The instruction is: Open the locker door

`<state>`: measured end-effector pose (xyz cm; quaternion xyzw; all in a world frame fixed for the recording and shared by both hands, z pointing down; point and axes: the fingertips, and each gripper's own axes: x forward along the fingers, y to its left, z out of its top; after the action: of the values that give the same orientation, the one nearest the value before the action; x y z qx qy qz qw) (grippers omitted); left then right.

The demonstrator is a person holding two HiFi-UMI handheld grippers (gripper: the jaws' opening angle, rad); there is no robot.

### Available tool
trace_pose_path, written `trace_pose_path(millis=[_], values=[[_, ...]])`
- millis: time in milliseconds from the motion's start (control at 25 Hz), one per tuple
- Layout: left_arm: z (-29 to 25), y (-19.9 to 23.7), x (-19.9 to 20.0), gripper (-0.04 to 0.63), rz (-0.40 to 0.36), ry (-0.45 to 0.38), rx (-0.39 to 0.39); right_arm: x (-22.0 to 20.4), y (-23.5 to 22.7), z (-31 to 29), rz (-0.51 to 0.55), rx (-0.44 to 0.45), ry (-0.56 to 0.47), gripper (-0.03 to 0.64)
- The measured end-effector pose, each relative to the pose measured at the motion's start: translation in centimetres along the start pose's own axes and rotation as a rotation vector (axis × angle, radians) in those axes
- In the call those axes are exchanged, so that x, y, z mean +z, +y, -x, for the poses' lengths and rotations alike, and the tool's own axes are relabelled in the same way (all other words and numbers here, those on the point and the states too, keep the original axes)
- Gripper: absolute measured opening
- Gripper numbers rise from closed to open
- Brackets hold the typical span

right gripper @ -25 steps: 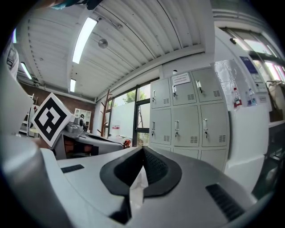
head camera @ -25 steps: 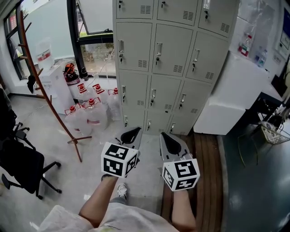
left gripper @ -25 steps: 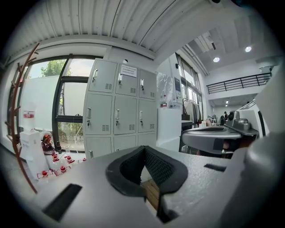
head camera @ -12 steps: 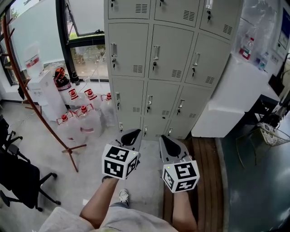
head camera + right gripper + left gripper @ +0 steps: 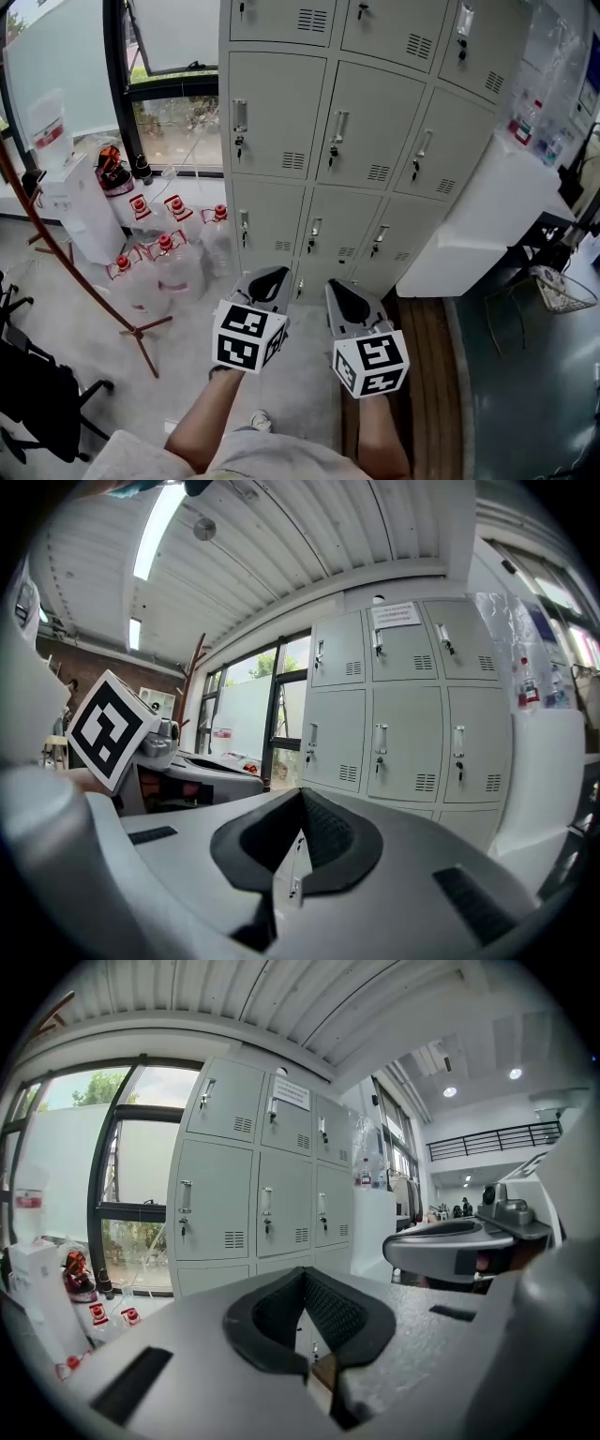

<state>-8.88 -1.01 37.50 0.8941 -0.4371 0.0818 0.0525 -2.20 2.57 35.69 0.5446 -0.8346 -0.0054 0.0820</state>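
Note:
A bank of grey metal lockers stands ahead, three columns wide, every door closed, each with a handle and a small keyed lock. It also fills the left gripper view and the right gripper view. My left gripper and right gripper are held side by side in front of me, pointing at the lowest locker row and well short of it. Both are shut with nothing between the jaws, as their own views show. Neither touches a door or a handle.
Several red-capped water jugs stand on the floor left of the lockers, by a window. A wooden coat stand leans at the left, a black office chair at the lower left. A white cabinet stands against the lockers' right side.
The lockers have come closer and larger in the head view as I walk forward. Both grippers keep their place in front of me and stay shut.

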Motion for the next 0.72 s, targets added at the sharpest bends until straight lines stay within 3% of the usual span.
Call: trace_pose_path(millis=[360,720], values=[[-2.3,5.0,0.9,0.006,0.027,-0.019,-0.053,1.3,0.6,-5.4,0.019,-0.041,0.006,0.002],[-3.8,6.6,0.9,0.006,0.047,-0.018,-0.084,1.5,-0.2,-7.3,0.035,-0.075,0.006,0.002]])
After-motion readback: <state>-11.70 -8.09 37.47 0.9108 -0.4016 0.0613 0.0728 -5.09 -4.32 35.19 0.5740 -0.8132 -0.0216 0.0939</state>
